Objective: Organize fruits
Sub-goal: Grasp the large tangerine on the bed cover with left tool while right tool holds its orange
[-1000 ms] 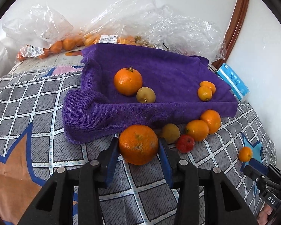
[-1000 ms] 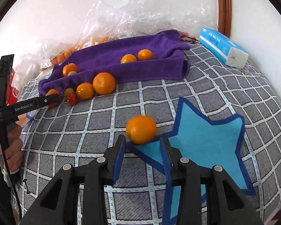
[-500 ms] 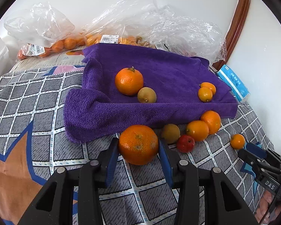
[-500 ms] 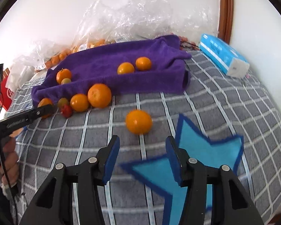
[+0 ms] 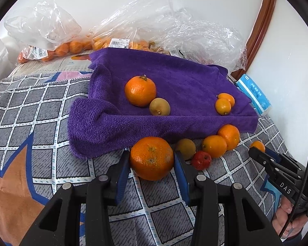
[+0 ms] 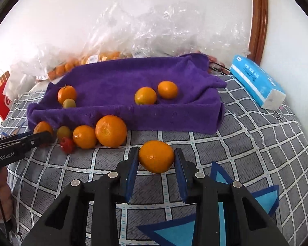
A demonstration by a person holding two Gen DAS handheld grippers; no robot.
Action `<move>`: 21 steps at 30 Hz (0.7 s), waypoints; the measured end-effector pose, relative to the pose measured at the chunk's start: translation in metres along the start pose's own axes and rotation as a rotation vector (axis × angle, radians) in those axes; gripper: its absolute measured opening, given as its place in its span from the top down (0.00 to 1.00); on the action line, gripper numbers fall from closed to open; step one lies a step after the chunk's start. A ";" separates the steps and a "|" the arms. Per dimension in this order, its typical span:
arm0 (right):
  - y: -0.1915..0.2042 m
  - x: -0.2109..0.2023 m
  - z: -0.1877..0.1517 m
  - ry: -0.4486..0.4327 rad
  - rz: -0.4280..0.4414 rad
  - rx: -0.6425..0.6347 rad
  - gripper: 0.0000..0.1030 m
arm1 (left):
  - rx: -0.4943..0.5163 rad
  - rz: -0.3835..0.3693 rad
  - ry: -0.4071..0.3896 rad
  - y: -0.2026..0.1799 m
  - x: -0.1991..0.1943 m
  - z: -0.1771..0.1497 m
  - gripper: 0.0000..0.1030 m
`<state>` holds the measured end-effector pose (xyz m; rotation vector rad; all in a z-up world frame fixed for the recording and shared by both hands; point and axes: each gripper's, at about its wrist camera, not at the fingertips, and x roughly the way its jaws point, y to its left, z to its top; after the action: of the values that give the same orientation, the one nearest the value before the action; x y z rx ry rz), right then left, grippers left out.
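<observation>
Left gripper [image 5: 152, 164] jaws straddle the big orange [image 5: 152, 158] just off the towel [image 5: 174, 78] edge — contact uncertain. Right gripper [image 6: 156, 161] jaws apart around a small orange [image 6: 156, 156], on the checked cloth [image 6: 256, 143] — towel dead ahead.

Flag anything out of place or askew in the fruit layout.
Nothing damaged. Four fruits sit on the purple towel; a cluster, including a red fruit, lies off it on the checked cloth along its front edge. The towel's left corner is bunched and folded.
</observation>
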<state>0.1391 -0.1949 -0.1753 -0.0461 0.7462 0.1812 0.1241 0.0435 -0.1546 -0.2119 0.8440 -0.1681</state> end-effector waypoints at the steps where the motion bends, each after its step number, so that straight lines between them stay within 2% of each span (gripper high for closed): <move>1: -0.003 0.001 0.000 0.005 0.020 0.013 0.67 | 0.003 0.002 -0.002 -0.001 0.000 0.000 0.61; 8: -0.011 -0.002 -0.003 -0.016 0.041 0.059 0.67 | 0.017 -0.021 -0.028 -0.003 -0.006 0.000 0.61; 12: -0.006 -0.007 -0.004 -0.037 0.019 0.042 0.67 | 0.007 -0.033 -0.061 -0.001 -0.012 -0.001 0.61; 21: -0.016 -0.008 -0.004 -0.044 0.016 0.094 0.67 | 0.029 -0.030 -0.121 -0.008 -0.023 0.000 0.61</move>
<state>0.1337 -0.2121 -0.1737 0.0531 0.7102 0.1615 0.1085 0.0414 -0.1364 -0.2055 0.7178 -0.1938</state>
